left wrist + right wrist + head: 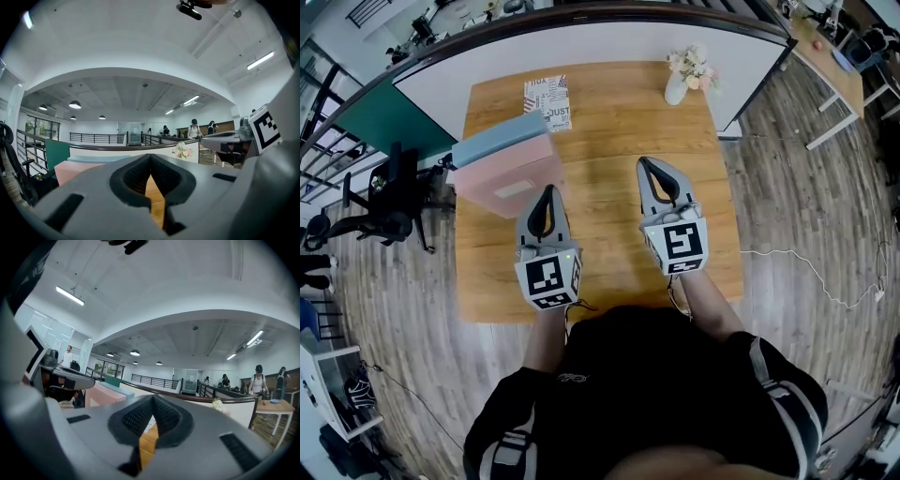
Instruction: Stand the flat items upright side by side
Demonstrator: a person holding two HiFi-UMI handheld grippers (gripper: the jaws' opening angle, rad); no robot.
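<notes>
A pink flat box [511, 183] and a light blue one [499, 139] lie together at the table's left edge, the blue on the far side. A patterned booklet [547, 100] lies flat at the back of the wooden table [609, 272]. My left gripper [548, 191] is shut and holds nothing, its tip just right of the pink box. My right gripper [646, 164] is also shut and holds nothing, over the middle of the table. The left gripper view shows the pink box [70, 168] and the right gripper [243, 140]; the right gripper view shows the pink box [105, 397].
A white vase of flowers [682, 80] stands at the table's back right corner. A curved white partition [609, 37] runs behind the table. A black office chair [394, 192] stands on the floor to the left. People stand far off in the room.
</notes>
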